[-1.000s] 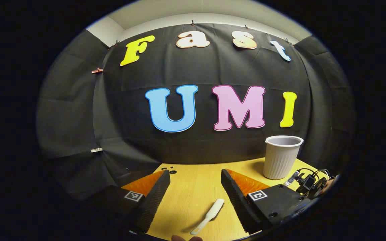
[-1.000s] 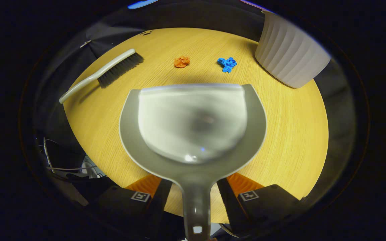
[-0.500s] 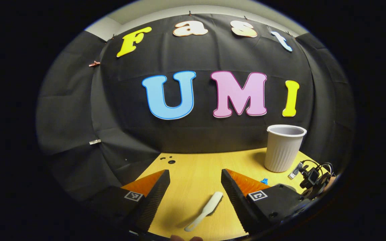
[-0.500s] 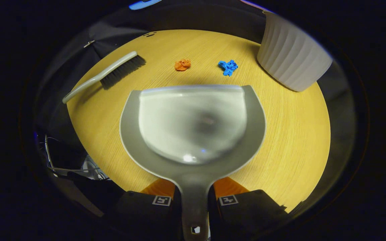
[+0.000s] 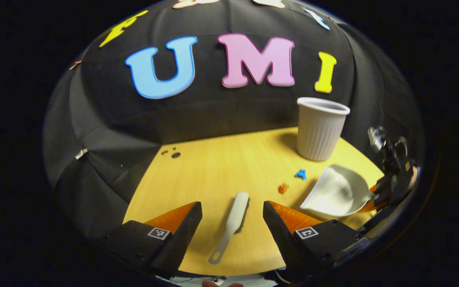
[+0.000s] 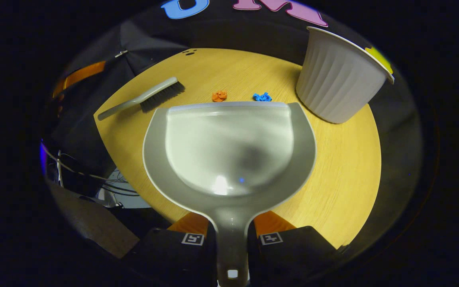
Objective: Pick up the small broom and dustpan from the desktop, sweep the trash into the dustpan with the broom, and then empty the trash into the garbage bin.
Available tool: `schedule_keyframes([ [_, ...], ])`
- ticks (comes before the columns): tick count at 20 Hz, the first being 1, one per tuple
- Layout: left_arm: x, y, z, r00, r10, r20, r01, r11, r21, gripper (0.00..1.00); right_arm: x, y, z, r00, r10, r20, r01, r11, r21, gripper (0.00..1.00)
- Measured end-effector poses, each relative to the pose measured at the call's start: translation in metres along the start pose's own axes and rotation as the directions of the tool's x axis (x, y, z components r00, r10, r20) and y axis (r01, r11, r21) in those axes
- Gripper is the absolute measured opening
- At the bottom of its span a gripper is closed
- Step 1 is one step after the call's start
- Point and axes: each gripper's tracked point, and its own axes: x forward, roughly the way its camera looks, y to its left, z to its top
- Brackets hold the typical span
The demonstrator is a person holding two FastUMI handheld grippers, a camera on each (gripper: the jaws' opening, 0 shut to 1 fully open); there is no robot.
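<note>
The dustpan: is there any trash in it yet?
Empty. The dustpan has a bare scoop; the orange scrap and blue scrap lie on the desk beyond its front edge.

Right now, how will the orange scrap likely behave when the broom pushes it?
The orange scrap looks like crumpled paper, so probably very light. Its lumpy ball shape may tumble or skid on the smooth table. It sits near the dustpan lip.

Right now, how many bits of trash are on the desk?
2. An orange scrap and a blue scrap lie side by side just past the dustpan lip, between the broom and the bin. The dustpan may hide more.
</note>
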Motion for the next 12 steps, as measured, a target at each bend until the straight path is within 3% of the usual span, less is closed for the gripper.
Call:
schedule_keyframes([
  [3,0.027,0.001,-0.041,0.982,-0.067,-0.178,0.07,0.998,0.01,0.98,-0.01,-0.008,-0.009,1.0,-0.013,-0.006,0.013,1.0,-0.017,0.35],
  [7,0.061,0.011,-0.086,0.934,-0.082,-0.347,0.111,0.992,0.064,0.98,-0.013,-0.013,-0.022,0.999,-0.028,-0.017,0.028,1.0,0.004,0.35],
  [9,0.086,0.013,-0.122,0.879,-0.116,-0.463,0.151,0.988,0.041,0.94,-0.016,-0.016,-0.029,0.999,-0.041,-0.021,0.042,0.998,0.047,0.36],
  [10,0.099,0.016,-0.132,0.861,-0.112,-0.496,0.153,0.987,0.043,0.89,-0.015,-0.016,-0.031,0.999,-0.044,-0.026,0.045,0.998,0.054,0.31],
  [12,0.11,0.017,-0.142,0.842,-0.111,-0.528,0.156,0.987,0.041,0.86,-0.016,-0.019,-0.034,0.998,-0.052,-0.033,0.054,0.996,0.065,0.35],
])
